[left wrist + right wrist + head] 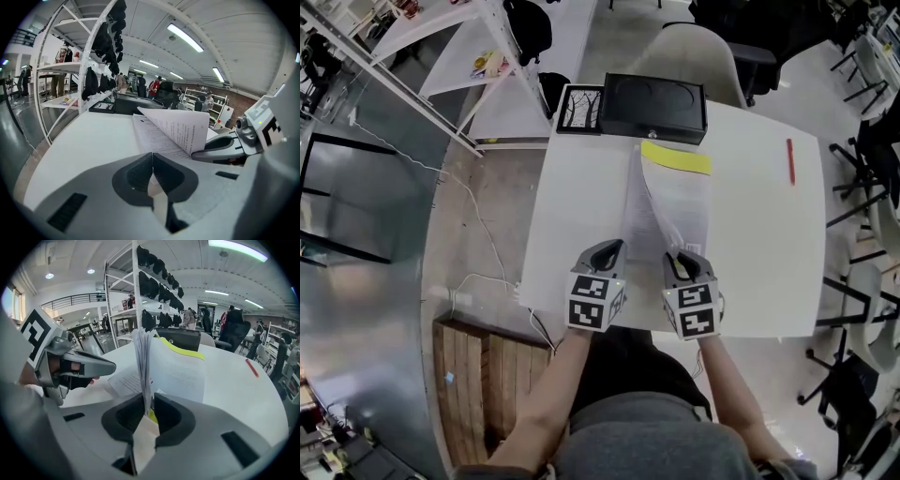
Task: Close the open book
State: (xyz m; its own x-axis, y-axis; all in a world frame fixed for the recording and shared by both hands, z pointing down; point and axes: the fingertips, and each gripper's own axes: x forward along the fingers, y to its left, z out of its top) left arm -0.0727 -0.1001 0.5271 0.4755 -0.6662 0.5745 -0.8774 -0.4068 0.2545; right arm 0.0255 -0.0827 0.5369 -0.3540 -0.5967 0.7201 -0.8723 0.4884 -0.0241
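The open book (680,202) lies on the white table (759,262), a yellow strip (675,157) across its far edge. A sheaf of its pages (639,202) stands upright along the spine. My right gripper (680,261) sits at the book's near edge; in the right gripper view the upright pages (143,362) run down between its jaws (149,401), which stand slightly apart around them, open. My left gripper (605,251) rests shut and empty on the table just left of the book (173,133), its jaws (152,157) meeting in a line.
A black box (654,106) and a framed picture (579,108) stand at the table's far edge, a white chair (694,52) behind them. A red pen (789,161) lies at the far right. Shelving stands off to the left.
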